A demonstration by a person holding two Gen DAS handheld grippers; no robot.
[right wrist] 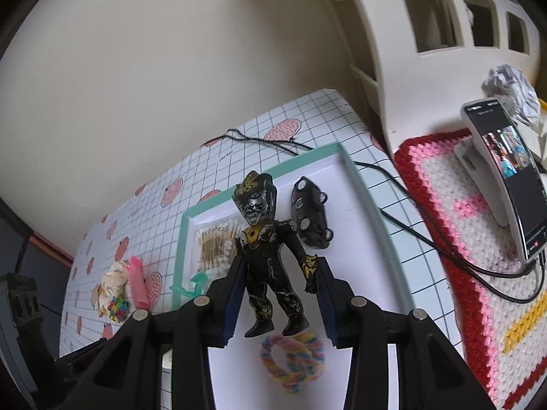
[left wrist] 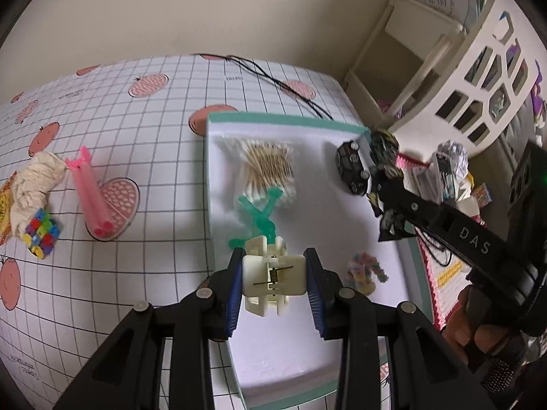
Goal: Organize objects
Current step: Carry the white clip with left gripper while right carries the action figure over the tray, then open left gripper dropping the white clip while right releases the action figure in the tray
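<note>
While the left hand-held gripper point(left wrist: 275, 282) sits partly closed, its blue pads point(left wrist: 233, 294) clamp a cream hair claw clip point(left wrist: 271, 278) by both sides, w/ the clip over the white tray point(left wrist: 301, 352). Just ahead of that gripper lies a green stick figure point(left wrist: 261, 213), touching a pack of cotton swabs point(left wrist: 265, 167) further fwd. Ahead & to its right: black toy car point(left wrist: 352, 167); close right, a pastel rope twist point(left wrist: 364, 271). Off to its left on the grid-pattern surface point(left wrist: 143, 157): pink tube point(left wrist: 90, 198), crumpled cloth point(left wrist: 32, 184), multicolour cube point(left wrist: 41, 232).

Right hand-held gripper point(right wrist: 278, 295) is about half closed, grasping a black-and-gold action figure point(right wrist: 270, 256) at hip/arm level, figure upright over the tray point(right wrist: 372, 270). Rope twist point(right wrist: 292, 362) lies just below its fingertips; car point(right wrist: 311, 217) just beyond the figure. To the right, a phone point(right wrist: 506, 177) leans on a crochet mat point(right wrist: 454, 225).
</note>
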